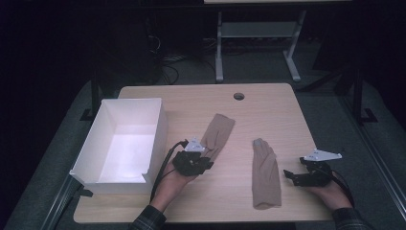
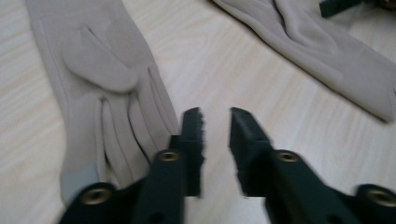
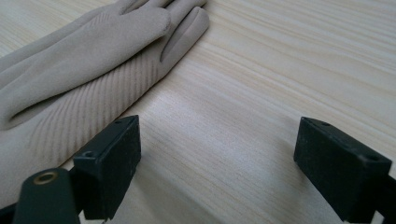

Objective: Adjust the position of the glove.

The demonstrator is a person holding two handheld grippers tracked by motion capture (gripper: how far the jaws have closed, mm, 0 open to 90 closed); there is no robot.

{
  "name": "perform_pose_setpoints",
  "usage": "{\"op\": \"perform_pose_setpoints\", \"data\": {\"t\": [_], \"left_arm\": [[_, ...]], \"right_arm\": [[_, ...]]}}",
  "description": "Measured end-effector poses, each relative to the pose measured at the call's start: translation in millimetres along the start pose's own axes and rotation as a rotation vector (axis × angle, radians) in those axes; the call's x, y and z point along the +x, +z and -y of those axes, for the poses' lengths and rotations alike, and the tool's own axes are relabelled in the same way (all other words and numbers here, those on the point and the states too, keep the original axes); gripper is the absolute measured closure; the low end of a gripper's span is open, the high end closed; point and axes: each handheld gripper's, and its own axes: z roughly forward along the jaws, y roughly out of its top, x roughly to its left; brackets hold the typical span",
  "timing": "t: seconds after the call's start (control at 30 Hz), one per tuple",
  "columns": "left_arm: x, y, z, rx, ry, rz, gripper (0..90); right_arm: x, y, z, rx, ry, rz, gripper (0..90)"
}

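Two beige gloves lie flat on the wooden table (image 1: 282, 115). The left glove (image 1: 219, 132) (image 2: 102, 70) points toward the near left, with a grey fingertip patch. My left gripper (image 1: 207, 163) (image 2: 215, 116) hovers at that glove's finger end; its jaws stand a narrow gap apart, with bare wood between them and the glove just beside one jaw. The right glove (image 1: 265, 175) (image 3: 93, 56) (image 2: 327, 42) lies lengthwise in the middle. My right gripper (image 1: 290, 175) (image 3: 217, 140) rests to its right, wide open over bare wood.
A white open box (image 1: 162, 129) stands at the table's left side, close to my left hand. A round cable hole (image 1: 238, 96) sits near the far edge. Beyond the table are a desk frame (image 1: 258, 33) and dark floor.
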Motion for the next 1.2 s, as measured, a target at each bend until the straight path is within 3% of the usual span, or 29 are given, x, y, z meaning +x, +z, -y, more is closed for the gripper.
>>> {"op": "perform_pose_setpoints", "data": {"t": [0.1,0.33,0.5,0.93,1.2], "left_arm": [[8.6,9.9,-12.8,-0.005,0.001,-0.009,89.6],[17.3,29.7,-32.8,-0.015,0.017,-0.032,89.7],[26.2,52.4,-47.4,0.005,0.046,-0.059,89.8],[40.8,90.0,-45.9,0.079,0.038,-0.086,89.8],[39.3,89.6,-42.6,0.107,0.045,-0.064,89.9]], "right_arm": [[0.0,0.0,0.0,0.0,0.0,-0.001,14.5],[-0.2,0.2,-0.1,-0.001,-0.002,-0.002,14.5],[-0.2,0.2,-0.1,-0.001,-0.002,-0.003,14.5],[-0.1,0.2,-0.1,-0.001,-0.002,-0.003,14.5],[-0.1,0.2,-0.1,-0.001,-0.003,-0.004,14.5]]}}
